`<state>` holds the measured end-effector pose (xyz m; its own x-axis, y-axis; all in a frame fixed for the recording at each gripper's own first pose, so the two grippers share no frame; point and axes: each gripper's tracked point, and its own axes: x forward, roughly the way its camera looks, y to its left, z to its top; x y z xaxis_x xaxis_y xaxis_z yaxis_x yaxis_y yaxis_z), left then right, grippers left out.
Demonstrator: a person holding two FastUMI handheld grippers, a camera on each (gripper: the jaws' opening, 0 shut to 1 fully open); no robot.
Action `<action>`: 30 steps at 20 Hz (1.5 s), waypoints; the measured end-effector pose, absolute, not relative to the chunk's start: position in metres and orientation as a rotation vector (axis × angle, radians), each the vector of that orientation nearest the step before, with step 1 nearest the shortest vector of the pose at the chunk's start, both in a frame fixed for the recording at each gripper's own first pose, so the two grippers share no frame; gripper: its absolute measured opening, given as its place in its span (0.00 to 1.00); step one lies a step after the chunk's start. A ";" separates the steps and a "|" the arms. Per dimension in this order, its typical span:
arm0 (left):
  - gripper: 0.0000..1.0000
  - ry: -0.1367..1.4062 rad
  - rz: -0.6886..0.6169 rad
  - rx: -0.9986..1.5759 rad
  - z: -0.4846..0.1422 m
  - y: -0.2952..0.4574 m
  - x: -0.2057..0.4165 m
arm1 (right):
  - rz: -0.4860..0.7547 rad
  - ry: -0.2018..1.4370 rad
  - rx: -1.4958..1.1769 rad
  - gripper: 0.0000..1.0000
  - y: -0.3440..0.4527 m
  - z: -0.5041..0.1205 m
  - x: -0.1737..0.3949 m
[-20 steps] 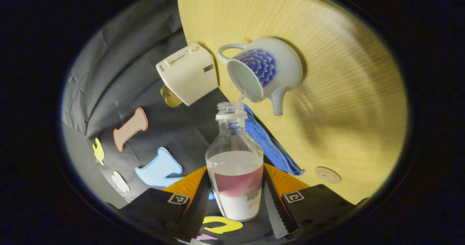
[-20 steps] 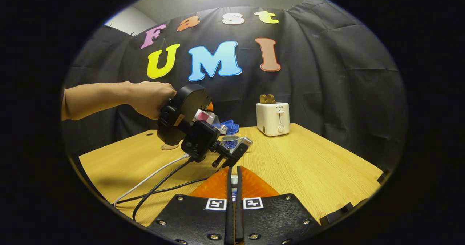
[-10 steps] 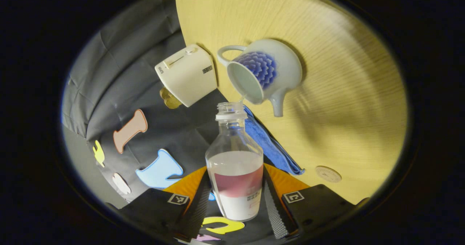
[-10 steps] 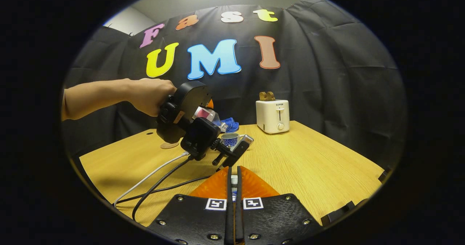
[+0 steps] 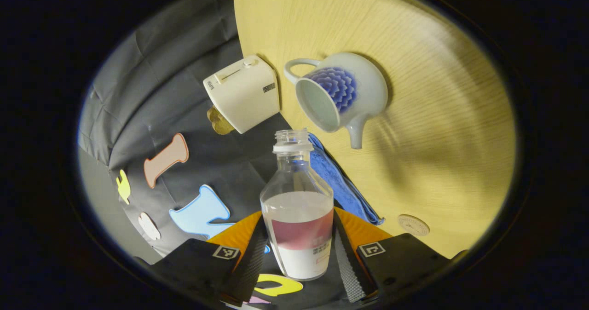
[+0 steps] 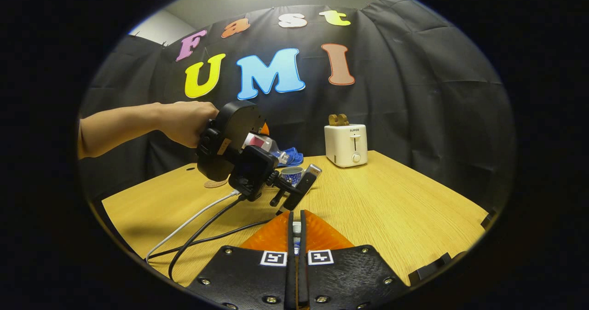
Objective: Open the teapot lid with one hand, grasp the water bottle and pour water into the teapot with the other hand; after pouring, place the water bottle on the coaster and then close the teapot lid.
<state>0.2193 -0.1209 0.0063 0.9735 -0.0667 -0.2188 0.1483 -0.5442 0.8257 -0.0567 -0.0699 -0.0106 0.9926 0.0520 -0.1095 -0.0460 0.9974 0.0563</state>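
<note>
Water bottle [image 5: 297,218] pinched in left gripper [image 5: 299,255], tipped w/ mouth just short of lidless teapot [image 5: 338,96]; right gripper [image 6: 296,255] pressed together on small object, presumably lid; coaster [image 5: 413,225] placement, lid closing remain.

Pale wood-grain table [image 5: 437,117] – smooth, matt laminate look. Glazed ceramic teapot [image 5: 343,94], glossy, blue scale pattern on white. Clear plastic water bottle [image 5: 297,209], shiny, with a paper or film label band, ridged thread at the neck. Smooth cream plastic toaster [image 5: 241,94], slight sheen. Soft blue cloth [image 5: 340,183], folded, fuzzy nap. Round coaster [image 5: 413,225] – matt, cork or wood tone, can't tell which. Ribbed rubbery strips on the fingers of the left gripper [image 5: 299,264] pressed to the bottle. Matt black textured plastic plates with metal screws on the right gripper [image 6: 297,250]. Smooth rubbery cables [image 6: 202,229], one white, one black.
</note>
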 end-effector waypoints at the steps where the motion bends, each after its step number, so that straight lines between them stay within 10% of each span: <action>1: 0.86 0.055 -0.283 2.114 0.005 -0.123 0.218 | 0.049 0.109 0.053 0.02 -0.070 -0.010 -0.057; 30: 0.87 0.084 -0.315 0.638 -0.082 -0.107 0.252 | 0.063 -0.029 0.032 0.02 -0.069 0.049 -0.028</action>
<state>0.2519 -0.1074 -0.0823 0.9491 -0.2633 -0.1728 0.3143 0.7577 0.5719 -0.0278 -0.0686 0.0491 0.9976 0.0623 0.0295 -0.0632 0.9975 0.0306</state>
